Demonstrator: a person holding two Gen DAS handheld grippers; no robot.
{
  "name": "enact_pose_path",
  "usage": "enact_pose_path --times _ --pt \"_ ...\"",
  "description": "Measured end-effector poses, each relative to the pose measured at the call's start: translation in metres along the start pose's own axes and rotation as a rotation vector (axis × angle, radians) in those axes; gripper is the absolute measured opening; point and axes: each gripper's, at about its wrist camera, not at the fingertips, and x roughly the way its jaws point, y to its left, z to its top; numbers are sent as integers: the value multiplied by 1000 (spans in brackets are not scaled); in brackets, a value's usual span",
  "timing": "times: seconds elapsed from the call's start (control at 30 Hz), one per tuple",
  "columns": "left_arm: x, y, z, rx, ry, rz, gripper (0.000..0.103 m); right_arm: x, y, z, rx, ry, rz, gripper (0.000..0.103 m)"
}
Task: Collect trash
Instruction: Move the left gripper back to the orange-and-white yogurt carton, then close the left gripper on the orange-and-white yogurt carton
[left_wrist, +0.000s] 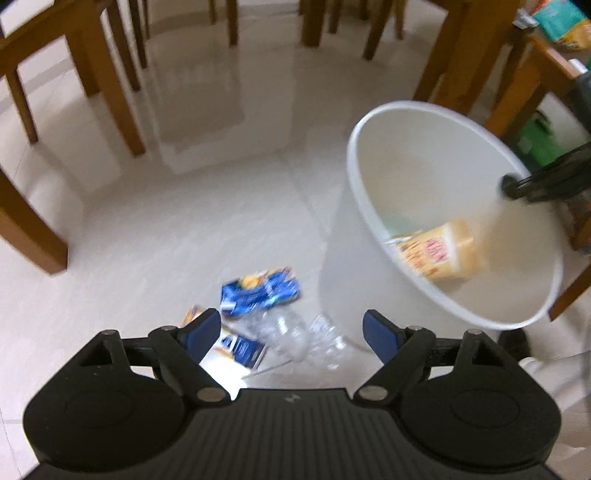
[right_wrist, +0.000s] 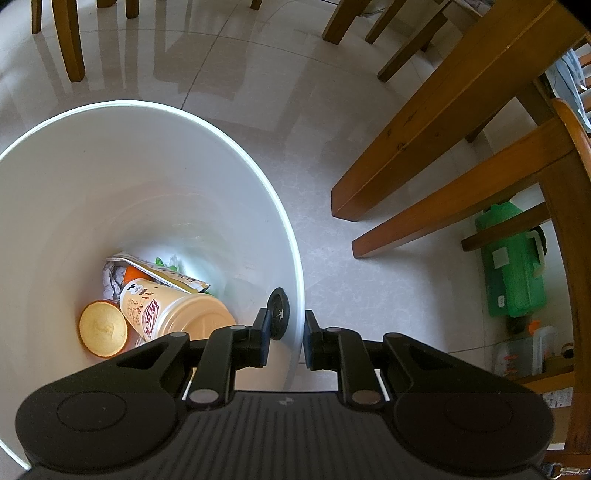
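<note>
Left gripper hanging over floor trash, fingers wide apart, holding nothing. Blue wrapper, crushed clear bottle and small carton lying on floor beside white bin, waiting. Right gripper pinching bin rim. Cup, round lid and crumpled papers sitting inside bin. Job looking about half done.
</note>
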Motion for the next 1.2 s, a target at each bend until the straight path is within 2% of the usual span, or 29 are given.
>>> enact_pose_path --times 0.17,0.27,0.47,0.77,0.97,1.2 --pt "53 28 -14 -128 73 39 84 0 0 0 -7 -3 -3 21" --pt "87 47 -23 -245 130 66 84 -1 1 0 -8 -4 -5 21" --pt "139 69 -30 -372 151 141 84 -1 1 -2 -19 -10 -3 21" --pt "191 76 -36 -430 183 237 82 -2 2 -2 -16 -7 -5 21" --pt "204 87 -43 -521 175 209 69 -2 2 -2 -17 -8 -5 21" --pt "213 97 -50 -665 152 148 45 -1 2 -2 -23 -9 -10 22"
